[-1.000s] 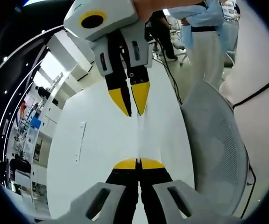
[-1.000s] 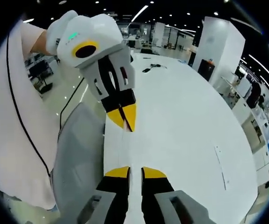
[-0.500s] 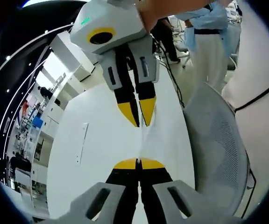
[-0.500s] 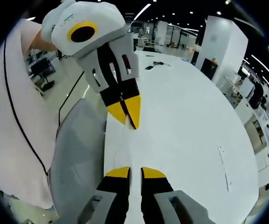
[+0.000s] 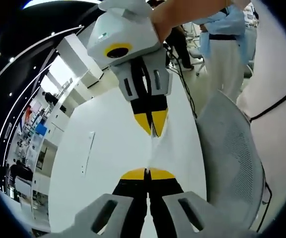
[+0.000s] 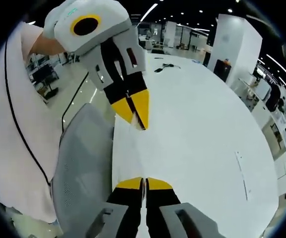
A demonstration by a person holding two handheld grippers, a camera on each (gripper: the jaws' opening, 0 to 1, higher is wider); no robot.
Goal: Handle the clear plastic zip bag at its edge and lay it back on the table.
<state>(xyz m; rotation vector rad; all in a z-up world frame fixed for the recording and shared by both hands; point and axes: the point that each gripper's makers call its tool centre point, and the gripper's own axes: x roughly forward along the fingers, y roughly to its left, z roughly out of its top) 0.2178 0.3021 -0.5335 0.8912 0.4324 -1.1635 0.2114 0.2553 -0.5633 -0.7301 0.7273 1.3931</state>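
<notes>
The clear plastic zip bag (image 5: 159,148) hangs stretched between my two grippers above the white table (image 5: 103,148); it is nearly see-through and hard to trace. In the left gripper view, my left gripper (image 5: 147,173) is shut on the bag's near edge, and the right gripper (image 5: 153,125) comes down from the top, pinching the far edge. In the right gripper view, my right gripper (image 6: 143,183) is shut on the bag (image 6: 131,153), with the left gripper (image 6: 135,117) opposite, held by a hand and shut on the other edge.
A grey mesh chair (image 5: 230,153) (image 6: 81,158) stands at the table's edge beside the bag. A thin flat strip (image 5: 87,151) (image 6: 242,169) lies on the table. Cables (image 6: 164,67) lie at the far end. A person in a light blue top (image 5: 222,34) stands beyond.
My right gripper's jaws, slightly apart before, have shut on the bag's edge. The two grippers have come closer together.
</notes>
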